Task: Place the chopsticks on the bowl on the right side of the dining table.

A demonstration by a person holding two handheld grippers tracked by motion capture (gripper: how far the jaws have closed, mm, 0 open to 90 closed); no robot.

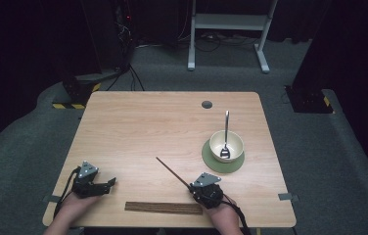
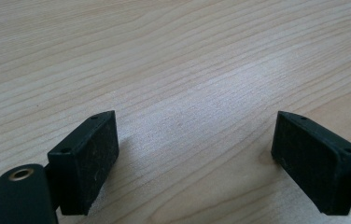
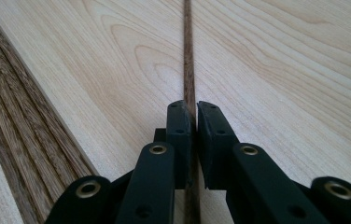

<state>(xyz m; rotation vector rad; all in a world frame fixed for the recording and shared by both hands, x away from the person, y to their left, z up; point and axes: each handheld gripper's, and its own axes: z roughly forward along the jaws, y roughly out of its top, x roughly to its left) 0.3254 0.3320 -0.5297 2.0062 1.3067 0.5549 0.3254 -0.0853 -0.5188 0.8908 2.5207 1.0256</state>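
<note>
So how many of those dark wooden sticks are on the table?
1 loose stick, clamped in the right tongs. A bundle lies along the near edge; the right gripper view shows several strips in it, but I cannot count them.

You sit at a light wooden table (image 1: 138,122) with a round dark grommet hole (image 1: 206,104), on grey carpet floor (image 1: 20,147). Beyond it stands a white metal desk frame (image 1: 228,22); black cables (image 1: 123,73) trail nearby, and the far room lies dark.
</note>
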